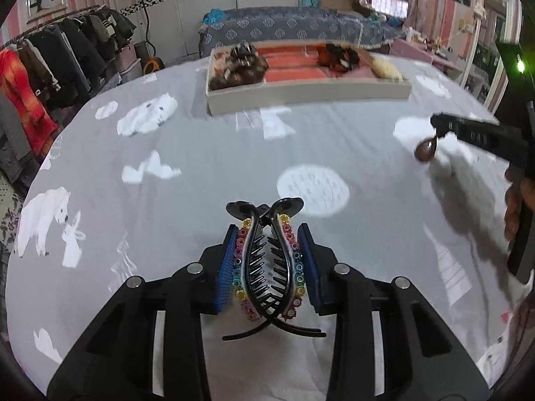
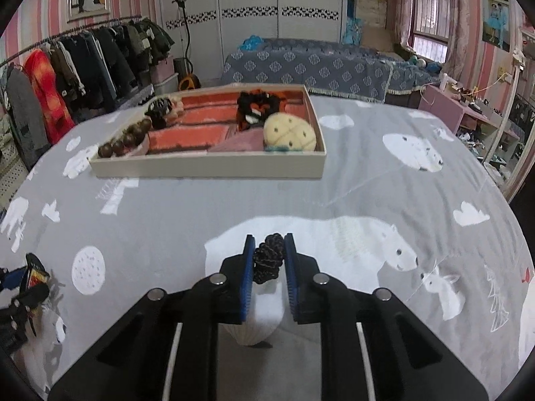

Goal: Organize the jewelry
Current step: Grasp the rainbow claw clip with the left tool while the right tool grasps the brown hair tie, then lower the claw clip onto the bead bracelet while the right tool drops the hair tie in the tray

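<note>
My left gripper (image 1: 269,234) is shut on a black hair claw (image 1: 267,267) with rainbow beads, held above the grey bedspread. My right gripper (image 2: 269,245) is shut on a dark braided cord (image 2: 267,260) with a white shell-like pendant (image 2: 257,320) hanging below it. In the left wrist view the right gripper (image 1: 438,127) shows at the right with a brown drop (image 1: 425,148) hanging from it. The cream tray (image 2: 207,168) with red lining lies ahead, holding brown beads (image 2: 123,140), dark scrunchies (image 2: 257,107) and a yellow knitted piece (image 2: 289,132).
The bedspread (image 2: 334,183) is grey with white bears. A clothes rack (image 2: 83,63) stands at the left, a blue-covered sofa (image 2: 311,67) behind the tray, a pink desk (image 2: 461,110) at the right. The left gripper shows at the lower left of the right wrist view (image 2: 26,280).
</note>
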A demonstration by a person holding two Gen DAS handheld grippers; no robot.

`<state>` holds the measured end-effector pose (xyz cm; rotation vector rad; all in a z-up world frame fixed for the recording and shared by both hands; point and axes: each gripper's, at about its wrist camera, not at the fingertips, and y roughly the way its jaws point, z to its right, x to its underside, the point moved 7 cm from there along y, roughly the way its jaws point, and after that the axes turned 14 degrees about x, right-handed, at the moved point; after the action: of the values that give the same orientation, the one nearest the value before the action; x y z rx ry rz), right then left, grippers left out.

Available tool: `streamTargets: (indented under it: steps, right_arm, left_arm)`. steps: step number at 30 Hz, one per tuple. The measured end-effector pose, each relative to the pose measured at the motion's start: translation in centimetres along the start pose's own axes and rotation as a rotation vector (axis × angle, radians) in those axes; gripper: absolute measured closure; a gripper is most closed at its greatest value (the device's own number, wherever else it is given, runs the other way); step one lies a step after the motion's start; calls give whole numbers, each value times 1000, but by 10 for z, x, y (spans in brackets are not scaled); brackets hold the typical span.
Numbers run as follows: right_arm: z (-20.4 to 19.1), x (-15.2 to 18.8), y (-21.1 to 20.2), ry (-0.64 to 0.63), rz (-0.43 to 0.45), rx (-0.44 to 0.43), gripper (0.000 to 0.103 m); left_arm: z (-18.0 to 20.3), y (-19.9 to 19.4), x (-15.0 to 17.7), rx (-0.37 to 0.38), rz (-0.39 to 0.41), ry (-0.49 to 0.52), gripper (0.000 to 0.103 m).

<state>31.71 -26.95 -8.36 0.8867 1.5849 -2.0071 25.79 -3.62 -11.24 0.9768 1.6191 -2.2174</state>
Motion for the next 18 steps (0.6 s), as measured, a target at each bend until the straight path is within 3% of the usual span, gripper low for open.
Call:
streamTargets:
  steps: [10, 18]
  right_arm:
    - [5, -37, -11, 16, 55, -3, 86]
    - [9, -81, -10, 47, 104, -13, 86]
  left_arm:
    - [-3, -22, -81, 30, 155, 30, 68]
    - [-8, -5, -149, 68, 216, 14, 68]
